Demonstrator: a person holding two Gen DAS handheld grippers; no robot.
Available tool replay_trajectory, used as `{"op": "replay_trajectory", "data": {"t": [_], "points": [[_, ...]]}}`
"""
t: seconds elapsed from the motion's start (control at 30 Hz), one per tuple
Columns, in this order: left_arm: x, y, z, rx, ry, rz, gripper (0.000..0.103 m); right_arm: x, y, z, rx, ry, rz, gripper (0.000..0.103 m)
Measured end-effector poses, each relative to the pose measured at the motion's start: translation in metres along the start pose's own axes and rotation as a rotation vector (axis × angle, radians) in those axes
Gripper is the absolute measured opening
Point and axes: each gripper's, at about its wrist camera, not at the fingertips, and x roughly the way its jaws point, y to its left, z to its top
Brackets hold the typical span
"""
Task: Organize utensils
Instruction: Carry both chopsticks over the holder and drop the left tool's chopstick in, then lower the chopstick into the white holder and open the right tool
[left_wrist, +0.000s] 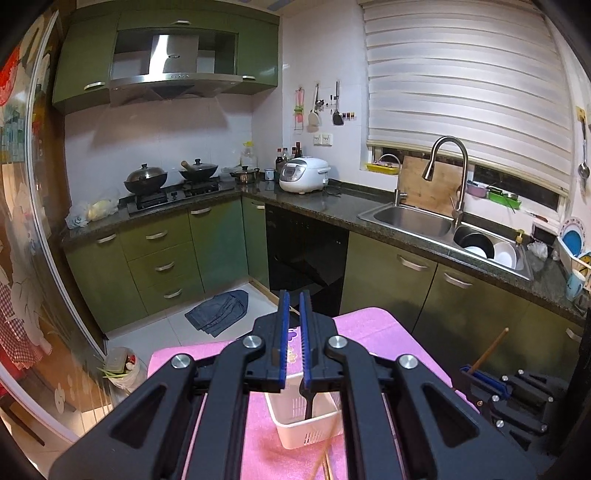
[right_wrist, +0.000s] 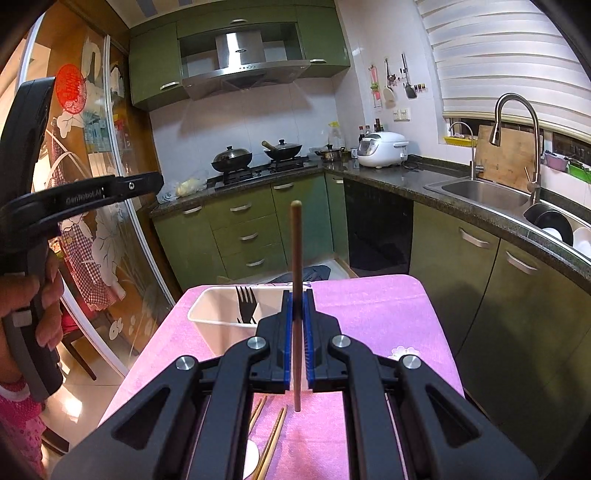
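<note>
Two grippers are working over the pink mat, and we are placing everything else against the white basket standing on it.

We are holding the left gripper directly above the basket, raised and aimed out toward the kitchen cabinets. Its blue fingers are standing parallel with a narrow gap between them, and we are seeing nothing caught in that gap. From the right wrist view, the left gripper's body is hanging high to the left of the basket, with a hand wrapped around its handle.

We are keeping the right gripper level just to the right of the basket, pointing forward over the mat. Its fingers are pressing in on a wooden chopstick, which is standing nearly upright: the top end is rising well above the fingertips and the lower end is hanging below them, clear of the mat. From the left wrist view, that chopstick is leaning out of the right gripper, off to the right of the basket.

A black fork is sitting inside the basket, tines up, leaning on its wall. More chopsticks are lying flat on the mat on our side of the basket, beside a white object that we cannot identify.
</note>
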Motion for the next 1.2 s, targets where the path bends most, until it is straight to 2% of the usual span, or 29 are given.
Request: {"op": "replay_trajectory", "data": {"t": [0.2, 0.43, 0.6, 0.67, 0.8, 0.9, 1.1, 1.2], "points": [[0.002, -0.002, -0.013, 0.012, 0.022, -0.021, 0.006, -0.001, 0.001, -0.003, 0.005, 0.003, 0.010, 0.006], [-0.005, -0.026, -0.057, 0.082, 0.068, -0.102, 0.006, -0.005, -0.003, -0.009, 0.014, 0.011, 0.012, 0.006], [-0.013, -0.039, -0.087, 0.078, 0.048, -0.163, 0.006, -0.010, -0.011, -0.017, 0.022, 0.020, -0.004, 0.006], [-0.005, -0.050, -0.103, 0.122, 0.070, -0.192, 0.006, -0.012, -0.015, -0.022, 0.026, 0.024, -0.020, 0.006], [0.028, -0.074, -0.134, 0.200, 0.154, -0.297, 0.006, -0.017, -0.029, -0.030, 0.034, 0.035, -0.050, 0.006], [0.048, -0.091, -0.149, 0.279, 0.155, -0.332, 0.006, -0.021, -0.039, -0.035, 0.045, 0.034, -0.058, 0.006], [0.072, -0.103, -0.153, 0.288, 0.166, -0.389, 0.006, -0.035, -0.055, -0.034, 0.064, -0.009, -0.064, 0.006], [0.060, -0.093, -0.141, 0.240, 0.106, -0.398, 0.006, -0.046, -0.053, -0.016, 0.041, -0.067, -0.049, 0.006]]}}
